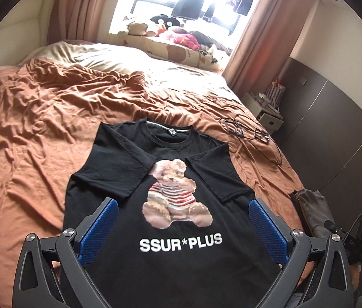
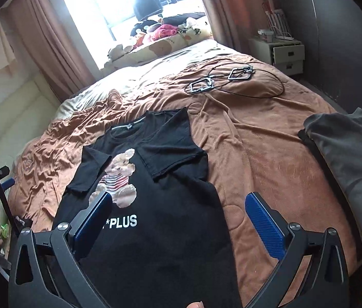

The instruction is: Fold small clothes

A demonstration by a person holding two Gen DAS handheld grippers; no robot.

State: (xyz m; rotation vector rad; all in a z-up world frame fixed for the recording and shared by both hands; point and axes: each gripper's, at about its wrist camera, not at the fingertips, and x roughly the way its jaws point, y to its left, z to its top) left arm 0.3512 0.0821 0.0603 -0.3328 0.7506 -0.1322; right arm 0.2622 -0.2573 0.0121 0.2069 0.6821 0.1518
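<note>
A black T-shirt (image 1: 181, 179) with a teddy bear print and the words SSUR*PLUS lies flat on the brown bedspread, front up, collar at the far end. Both sleeves are folded inward over the chest. My left gripper (image 1: 183, 205) is open and empty, hovering above the shirt's lower middle. The shirt also shows in the right wrist view (image 2: 160, 179). My right gripper (image 2: 178, 200) is open and empty above the shirt's lower right edge. The left gripper (image 2: 1, 179) shows partly at the left edge of the right wrist view.
The brown bedspread (image 1: 39, 128) is wrinkled. Black cables with metal frames (image 2: 232, 79) lie at the far right of the bed. A grey garment (image 2: 347, 148) lies at the bed's right edge. Stuffed toys and pillows (image 1: 170, 36) sit by the window. A white nightstand (image 2: 283, 54) stands beyond.
</note>
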